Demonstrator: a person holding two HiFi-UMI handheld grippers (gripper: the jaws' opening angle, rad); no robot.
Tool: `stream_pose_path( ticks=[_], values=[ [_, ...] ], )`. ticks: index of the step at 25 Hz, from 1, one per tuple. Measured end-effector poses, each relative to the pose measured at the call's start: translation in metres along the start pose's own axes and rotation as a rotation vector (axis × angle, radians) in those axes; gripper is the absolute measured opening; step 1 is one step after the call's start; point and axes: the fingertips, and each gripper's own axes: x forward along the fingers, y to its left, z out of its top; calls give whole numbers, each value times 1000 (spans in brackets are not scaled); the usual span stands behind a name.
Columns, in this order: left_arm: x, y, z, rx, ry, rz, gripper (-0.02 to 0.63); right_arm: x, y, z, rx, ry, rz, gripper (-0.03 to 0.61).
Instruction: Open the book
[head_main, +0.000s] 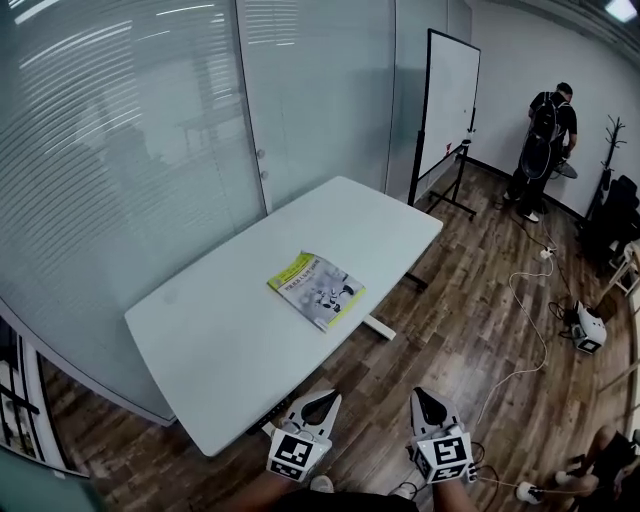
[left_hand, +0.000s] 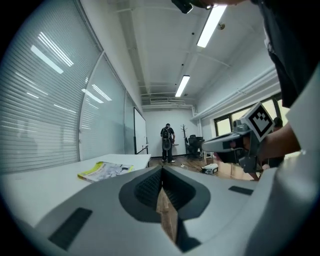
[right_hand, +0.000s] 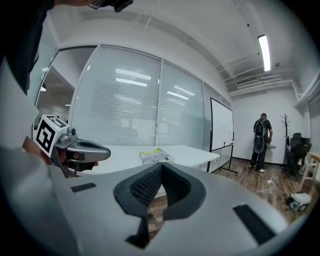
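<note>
left gripper (head_main: 321, 399) and right gripper (head_main: 426, 398) both clenched empty, well short of the closed book (head_main: 316, 290) on the table (head_main: 220, 345), so i reckon shut tips might shove it rather than lift the cover.

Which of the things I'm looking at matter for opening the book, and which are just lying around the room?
For the job:
- closed book on the white table
- left gripper and right gripper, both shut and empty

Just lying about:
- whiteboard
- person standing at the back
- coat rack
- white cable on the floor
</note>
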Motion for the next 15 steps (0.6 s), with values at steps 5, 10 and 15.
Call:
stream_pose_path(
  ticks=[5, 10, 15],
  values=[
    [-21, 31, -8, -90, -14, 76, 17, 11, 17, -1, -14, 13, 15, 5],
    [-6, 31, -7, -95, -20, 55, 17, 25, 15, 5, -20, 6, 16, 5],
    [20, 28, -5, -57, -12, 39, 17, 41, 4, 12, -11, -34, 35, 5]
  ],
)
